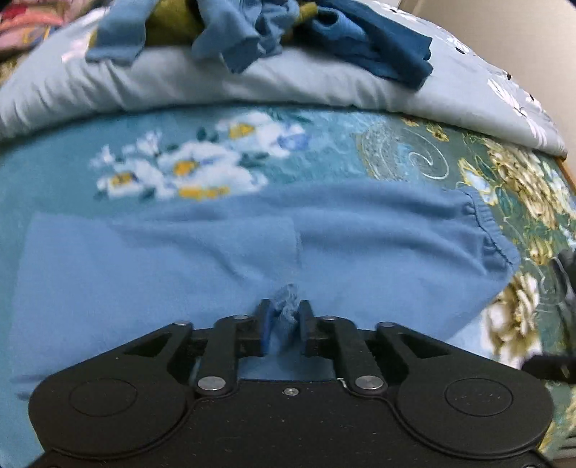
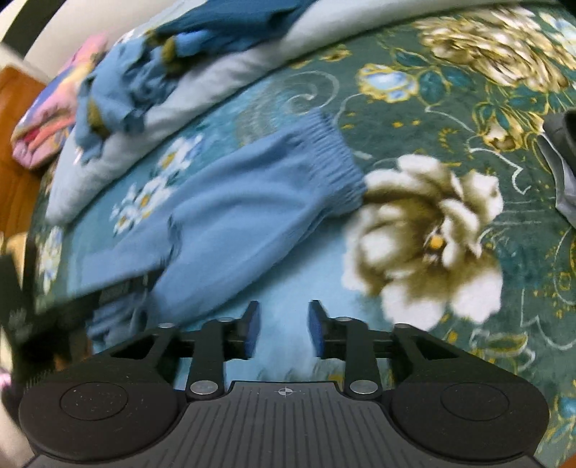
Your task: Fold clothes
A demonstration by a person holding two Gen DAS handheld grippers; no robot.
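Light blue trousers point(image 1: 252, 248) lie flat on a floral bedspread point(image 1: 522, 180), their elastic waistband point(image 1: 486, 230) to the right. My left gripper point(image 1: 284, 316) is shut on a bunch of the trousers' cloth at the near edge. In the right wrist view the same trousers point(image 2: 244, 216) stretch up to the gathered waistband point(image 2: 331, 154). My right gripper point(image 2: 284, 316) is open just right of the trousers' near edge, above the bedspread point(image 2: 468, 90), with nothing between its fingers.
A pile of unfolded blue and olive clothes point(image 1: 252, 32) sits on a pale blue folded quilt point(image 1: 216, 82) at the back. Pink bedding point(image 2: 46, 122) and a wooden headboard point(image 2: 18, 151) lie far left. A grey item point(image 2: 561, 162) rests at the right edge.
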